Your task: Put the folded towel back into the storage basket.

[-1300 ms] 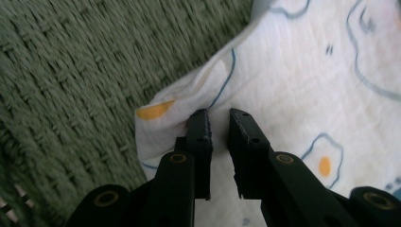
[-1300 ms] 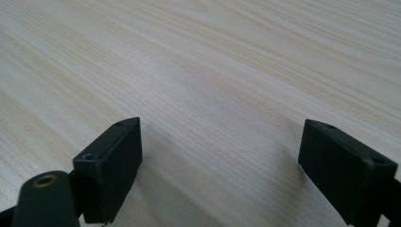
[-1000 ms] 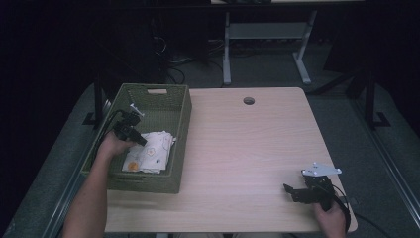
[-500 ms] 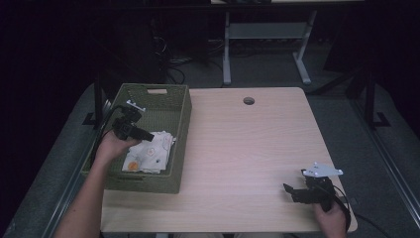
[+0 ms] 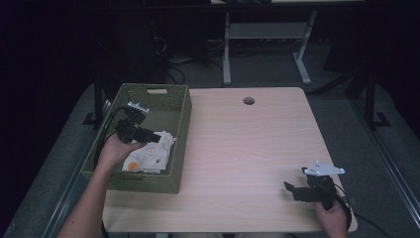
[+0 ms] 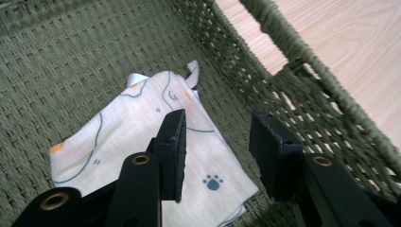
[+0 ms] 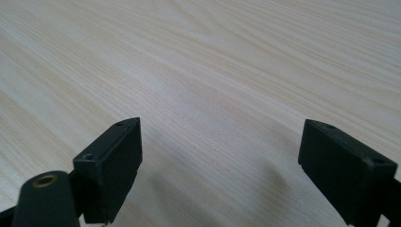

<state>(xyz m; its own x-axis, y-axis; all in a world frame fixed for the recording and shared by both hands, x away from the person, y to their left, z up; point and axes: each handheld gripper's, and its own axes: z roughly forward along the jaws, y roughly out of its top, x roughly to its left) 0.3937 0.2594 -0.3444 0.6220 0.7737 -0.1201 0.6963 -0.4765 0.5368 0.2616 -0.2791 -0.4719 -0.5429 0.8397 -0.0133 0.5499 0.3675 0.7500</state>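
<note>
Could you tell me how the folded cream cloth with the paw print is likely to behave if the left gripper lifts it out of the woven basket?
The folded cream cloth with the paw print looks thin and layered, so it will probably droop and unfold when lifted. It seems light, so the open left gripper should raise it easily. Its loose edges might catch on the green woven basket.

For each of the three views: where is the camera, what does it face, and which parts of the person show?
High view: above the person's side, facing forward and down at the table; forearms, both hands, both grippers.
Left gripper view: on the left gripper, open, above the cloth in the basket.
Right gripper view: on the right gripper, open over bare wood.
Shared: basket, cloth.
</note>
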